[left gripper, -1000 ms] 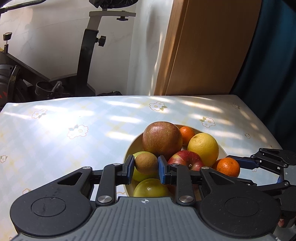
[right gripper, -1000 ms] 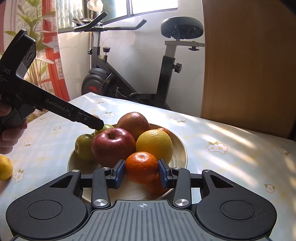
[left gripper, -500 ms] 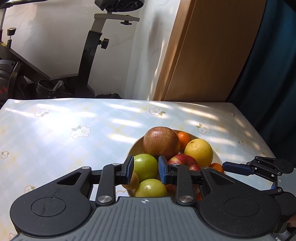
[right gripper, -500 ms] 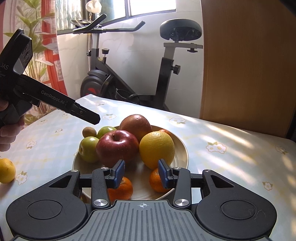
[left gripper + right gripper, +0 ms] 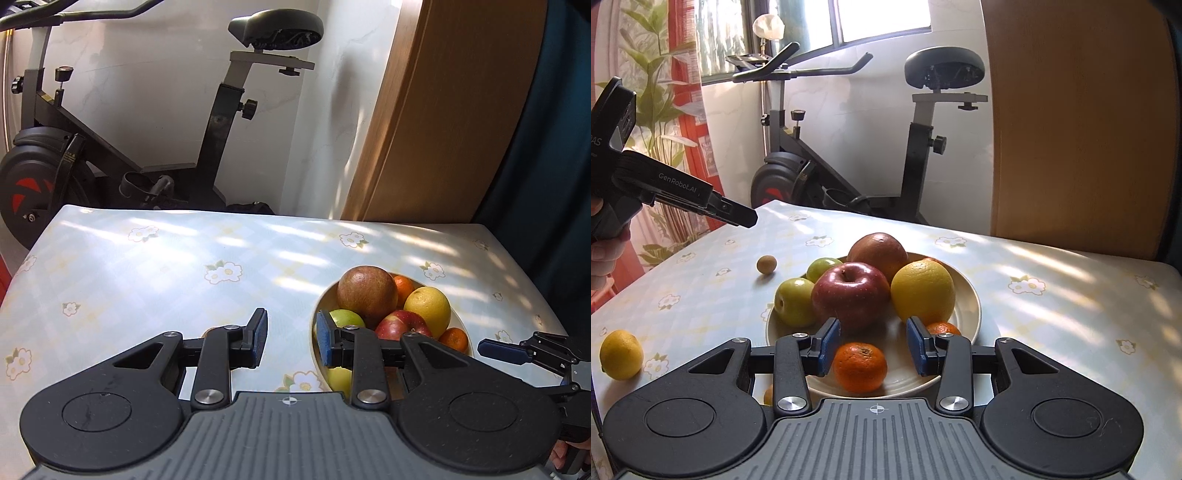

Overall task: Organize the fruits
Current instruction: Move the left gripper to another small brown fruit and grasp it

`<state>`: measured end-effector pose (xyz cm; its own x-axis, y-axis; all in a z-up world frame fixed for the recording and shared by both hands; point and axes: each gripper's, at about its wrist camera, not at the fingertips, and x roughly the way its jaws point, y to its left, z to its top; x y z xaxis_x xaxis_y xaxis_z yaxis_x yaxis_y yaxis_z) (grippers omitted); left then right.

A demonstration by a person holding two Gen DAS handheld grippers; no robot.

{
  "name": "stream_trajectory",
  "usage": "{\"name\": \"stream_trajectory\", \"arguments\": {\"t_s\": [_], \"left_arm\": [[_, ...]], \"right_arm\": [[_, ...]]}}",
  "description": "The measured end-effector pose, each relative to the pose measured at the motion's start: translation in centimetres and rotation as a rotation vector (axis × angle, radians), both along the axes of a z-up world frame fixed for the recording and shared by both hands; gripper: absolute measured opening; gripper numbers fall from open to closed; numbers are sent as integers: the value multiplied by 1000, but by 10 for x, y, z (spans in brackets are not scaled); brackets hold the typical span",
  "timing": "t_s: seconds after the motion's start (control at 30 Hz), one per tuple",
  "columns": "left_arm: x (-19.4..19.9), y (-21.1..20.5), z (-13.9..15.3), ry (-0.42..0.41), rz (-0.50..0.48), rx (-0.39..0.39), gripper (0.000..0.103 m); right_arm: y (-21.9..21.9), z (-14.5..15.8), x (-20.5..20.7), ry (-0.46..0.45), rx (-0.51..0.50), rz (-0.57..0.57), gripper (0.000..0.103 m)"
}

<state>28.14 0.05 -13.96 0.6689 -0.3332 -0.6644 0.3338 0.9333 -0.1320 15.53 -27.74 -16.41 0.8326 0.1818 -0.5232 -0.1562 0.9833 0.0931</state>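
A cream plate [image 5: 973,306] holds a red apple [image 5: 851,291], a russet apple [image 5: 877,251], a yellow citrus [image 5: 921,291], two green apples [image 5: 794,301] and a few mandarins. One mandarin [image 5: 860,367] lies at the plate's front, below my right gripper [image 5: 873,343]. Its pads stand narrowly apart and do not press the mandarin. A small brown kiwi [image 5: 765,264] rests on the table left of the plate. My left gripper [image 5: 290,336] hovers over bare cloth left of the plate [image 5: 327,295], narrowly open and empty. It also shows raised at the left [image 5: 742,218].
A lemon [image 5: 621,354] lies on the table at the near left, and another orange fruit [image 5: 768,395] peeks from under my right gripper's left finger. An exercise bike [image 5: 916,155] stands beyond the table's far edge. A wooden panel [image 5: 1071,129] rises at the back right.
The kiwi was between my left pads; it now lies on the table, and that gripper has drawn back up and left. The mandarin left my right pads and sits on the plate.
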Motion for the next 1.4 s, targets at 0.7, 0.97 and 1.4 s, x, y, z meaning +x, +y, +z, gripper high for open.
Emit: {"name": "stream_trajectory", "arguments": {"t_s": [0.7, 0.97, 1.4], "left_arm": [[127, 90, -51, 109, 326, -94, 30], [130, 79, -63, 182, 226, -129, 30], [107, 55, -74, 231, 87, -114, 28]], "right_arm": [[-2, -8, 15, 2, 72, -7, 37], [-11, -7, 14, -10, 94, -31, 37], [-21, -13, 10, -1, 121, -79, 37]]}}
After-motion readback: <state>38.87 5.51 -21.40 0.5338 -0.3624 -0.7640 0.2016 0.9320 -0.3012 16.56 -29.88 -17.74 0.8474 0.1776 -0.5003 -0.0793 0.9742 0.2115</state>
